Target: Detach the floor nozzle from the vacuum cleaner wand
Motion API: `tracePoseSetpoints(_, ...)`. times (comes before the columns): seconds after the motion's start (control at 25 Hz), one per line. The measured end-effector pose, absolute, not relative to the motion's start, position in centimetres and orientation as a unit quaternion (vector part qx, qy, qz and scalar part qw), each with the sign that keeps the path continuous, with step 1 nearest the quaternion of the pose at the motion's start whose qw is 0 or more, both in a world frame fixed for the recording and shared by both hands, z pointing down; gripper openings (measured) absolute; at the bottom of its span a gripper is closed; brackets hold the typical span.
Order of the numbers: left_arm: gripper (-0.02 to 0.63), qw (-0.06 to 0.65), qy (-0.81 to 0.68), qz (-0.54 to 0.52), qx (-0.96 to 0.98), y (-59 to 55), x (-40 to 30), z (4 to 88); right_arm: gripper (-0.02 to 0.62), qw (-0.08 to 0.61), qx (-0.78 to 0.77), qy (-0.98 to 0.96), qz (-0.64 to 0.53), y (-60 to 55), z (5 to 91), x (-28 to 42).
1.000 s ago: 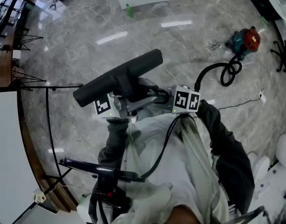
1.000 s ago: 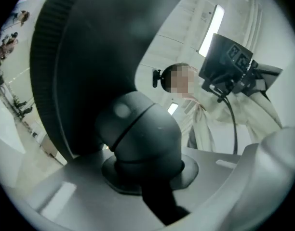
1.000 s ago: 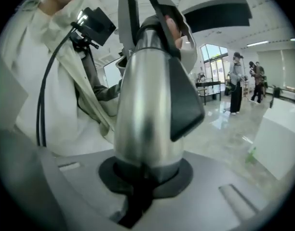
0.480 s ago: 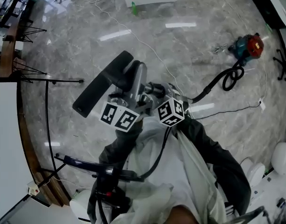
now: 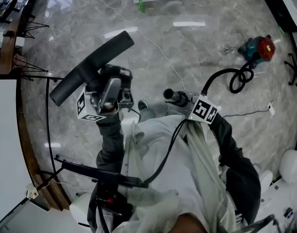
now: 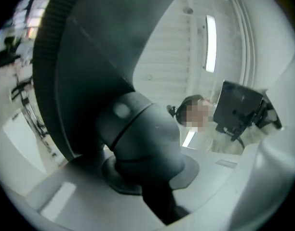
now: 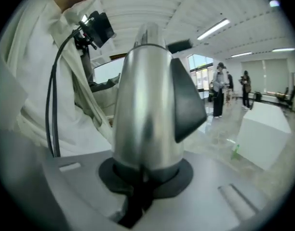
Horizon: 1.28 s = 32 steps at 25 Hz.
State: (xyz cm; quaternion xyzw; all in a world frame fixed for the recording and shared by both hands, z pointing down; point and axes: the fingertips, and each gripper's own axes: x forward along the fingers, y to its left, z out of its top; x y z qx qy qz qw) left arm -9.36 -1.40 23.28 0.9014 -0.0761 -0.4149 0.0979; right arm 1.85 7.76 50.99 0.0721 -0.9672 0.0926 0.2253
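You stood in a big open studio hall: polished marble floor, ceiling strip lights, tripods along the floor's left edge.

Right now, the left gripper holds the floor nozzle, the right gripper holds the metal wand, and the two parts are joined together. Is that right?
Not joined: in the head view the floor nozzle and the metal wand are apart, with bare floor between them. The rest stands: the left gripper is shut on the nozzle, the right gripper on the wand.
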Motion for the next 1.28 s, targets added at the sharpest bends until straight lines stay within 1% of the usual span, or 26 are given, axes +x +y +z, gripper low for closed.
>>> tracePoseSetpoints(0.08, 0.072, 0.084, -0.141, -0.350, 0.922, -2.3, -9.7, 25.1, 0.040, 0.221, 0.125, -0.962, 0.101, 6.9, 51.2, 2.5)
tracePoseSetpoints(0.12, 0.072, 0.089, -0.163, -0.324, 0.928, -2.4, -9.6, 26.4, 0.040, 0.224, 0.143, -0.959, 0.103, 6.5, 51.4, 2.7)
tracePoseSetpoints(0.32, 0.072, 0.161, -0.228, -0.229, 0.933, -2.5, -7.6, 33.7, 0.043, 0.244, 0.152, -0.955, 0.078, 6.0, 50.8, 2.5)
tracePoseSetpoints(0.52, 0.074, 0.196, -0.263, -0.148, 0.933, -1.0, -5.8, 39.0, 0.043, 0.253, 0.159, -0.953, 0.053, 5.5, 48.4, 2.8)
tracePoseSetpoints(0.8, 0.074, 0.239, -0.277, -0.169, 0.915, 0.7, -6.1, 40.9, 0.043, 0.260, 0.189, -0.945, 0.059, 4.3, 48.5, 3.7)
tracePoseSetpoints(0.96, 0.074, 0.257, -0.281, -0.201, 0.903, 0.8, -6.2, 41.1, 0.043, 0.268, 0.188, -0.943, 0.056, 4.4, 49.2, 3.8)
tracePoseSetpoints(1.28, 0.074, 0.262, -0.284, -0.205, 0.899, 0.1, -5.6, 40.7, 0.046, 0.269, 0.187, -0.943, 0.059, 4.4, 49.7, 3.8)
